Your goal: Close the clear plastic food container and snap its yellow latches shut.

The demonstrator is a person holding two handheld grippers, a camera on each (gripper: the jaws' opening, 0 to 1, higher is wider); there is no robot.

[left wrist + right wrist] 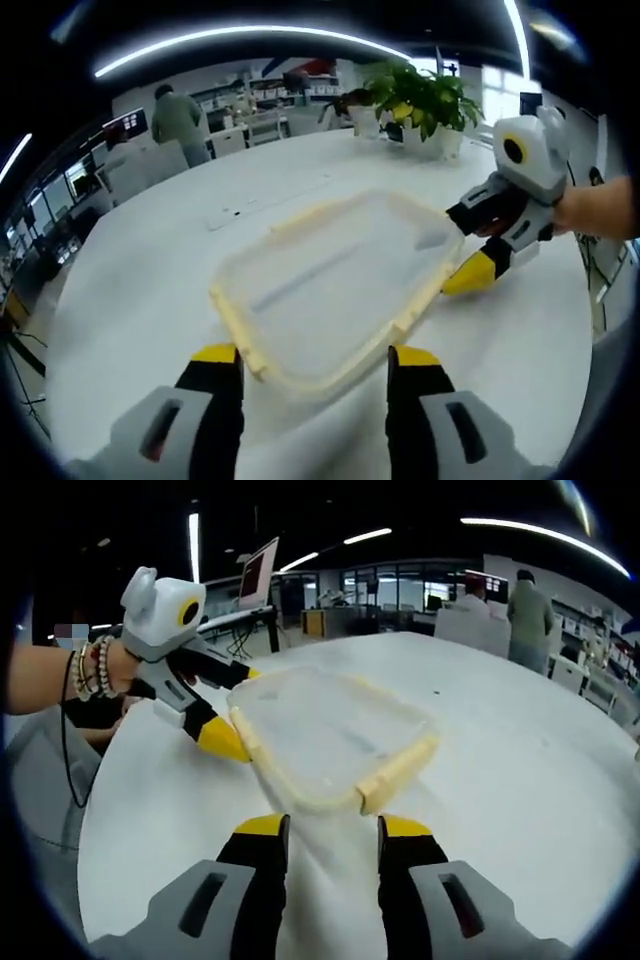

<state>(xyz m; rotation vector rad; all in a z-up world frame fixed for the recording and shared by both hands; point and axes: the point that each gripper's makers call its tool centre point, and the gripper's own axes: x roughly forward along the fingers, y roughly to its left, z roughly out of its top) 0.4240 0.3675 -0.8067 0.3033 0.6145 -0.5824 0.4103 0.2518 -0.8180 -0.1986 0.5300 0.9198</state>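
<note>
A clear plastic food container (335, 280) with pale yellow latches lies flat on the white round table (120, 300), lid on. My left gripper (315, 355) is open, and the container's near edge reaches in between its yellow-tipped jaws. The right gripper (462, 245) comes in from the right, held by a hand, jaws apart at the container's far corner. In the right gripper view the container (330, 730) lies just ahead of my open right gripper (333, 826), a yellow latch (395, 770) standing off its near edge. The left gripper (238, 708) straddles the far left edge.
Potted plants (425, 100) stand at the table's far side. A person (180, 120) stands beyond the table among desks and chairs; that person (528, 605) is also at the back right. A laptop (258, 570) sits on a desk behind. Bare table (520, 780) surrounds the container.
</note>
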